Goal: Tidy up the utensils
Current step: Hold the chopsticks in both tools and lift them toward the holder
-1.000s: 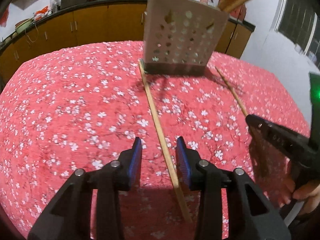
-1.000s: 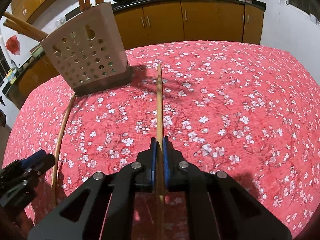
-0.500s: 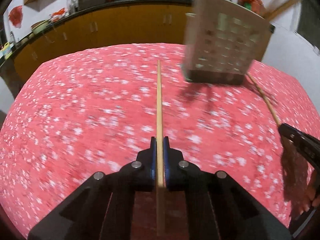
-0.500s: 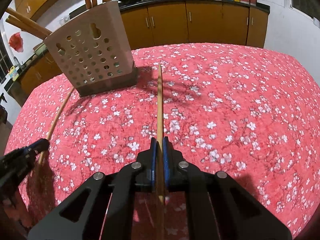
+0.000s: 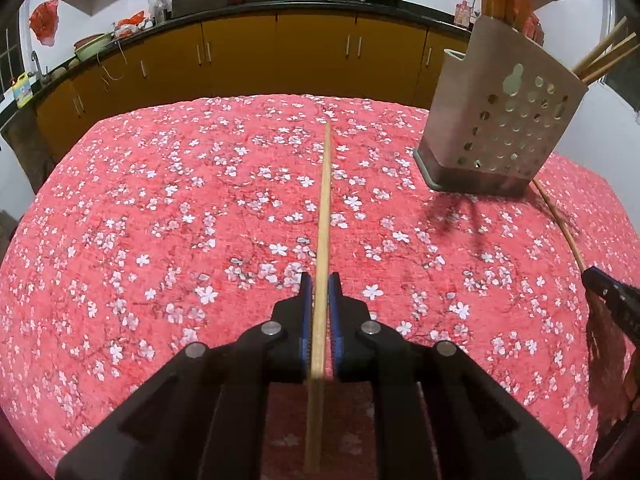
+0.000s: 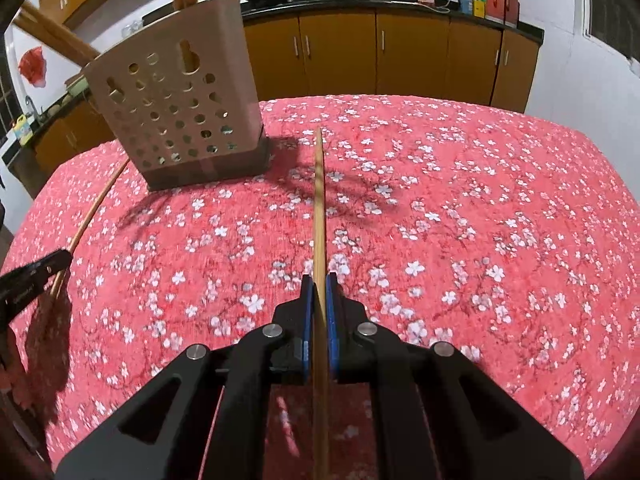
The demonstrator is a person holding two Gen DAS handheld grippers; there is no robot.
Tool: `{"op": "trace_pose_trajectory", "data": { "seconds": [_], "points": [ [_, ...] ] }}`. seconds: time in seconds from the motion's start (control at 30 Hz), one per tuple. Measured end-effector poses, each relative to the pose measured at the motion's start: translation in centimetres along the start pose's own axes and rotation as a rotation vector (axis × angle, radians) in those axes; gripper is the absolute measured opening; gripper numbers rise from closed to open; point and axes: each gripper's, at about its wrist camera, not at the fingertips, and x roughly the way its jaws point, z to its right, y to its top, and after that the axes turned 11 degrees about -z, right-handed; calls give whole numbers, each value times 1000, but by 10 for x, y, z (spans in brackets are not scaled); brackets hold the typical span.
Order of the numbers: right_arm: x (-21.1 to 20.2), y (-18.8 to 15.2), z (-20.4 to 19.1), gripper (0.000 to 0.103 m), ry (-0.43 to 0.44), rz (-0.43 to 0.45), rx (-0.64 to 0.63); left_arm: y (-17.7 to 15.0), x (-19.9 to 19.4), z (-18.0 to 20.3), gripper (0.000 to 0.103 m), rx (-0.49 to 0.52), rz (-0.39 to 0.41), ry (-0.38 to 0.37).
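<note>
1. Gripping one chopstick (image 5: 323, 240), the left hand-held gripper (image 5: 319, 300) is clamped low on it; a loose pinch could let it pivot.
2. Clenched likewise, the right hand-held gripper (image 6: 318, 300) holds another chopstick (image 6: 319, 208).
3. Beyond, on the desk (image 6: 480, 200), the crowded utensil holder (image 6: 176, 112) could deflect either tip.

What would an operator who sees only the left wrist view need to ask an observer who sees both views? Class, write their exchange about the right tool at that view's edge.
Operator: The right tool is cut off at my edge. Is it really gripping that chopstick?
Observer: Yes. In the right wrist view it is shut on the chopstick, which is clamped between its blue pads.
Operator: The chopstick's far end vanishes behind the holder for me. Does it touch?
Observer: No. In the right wrist view the tip shows clear of the holder, off the right corner of its base.
</note>
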Motion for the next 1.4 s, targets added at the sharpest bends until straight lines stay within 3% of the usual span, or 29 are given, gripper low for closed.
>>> {"op": "trace_pose_trajectory", "data": {
  "seconds": [0.33,1.4],
  "points": [
    [-2,-3,-1,8,7,0,5,1,-2,-13,15,-3,-1,-23],
    [-2,1,1,8,10,-3,8,2,0,0,16,-3,-8,-15]
  ]
}}
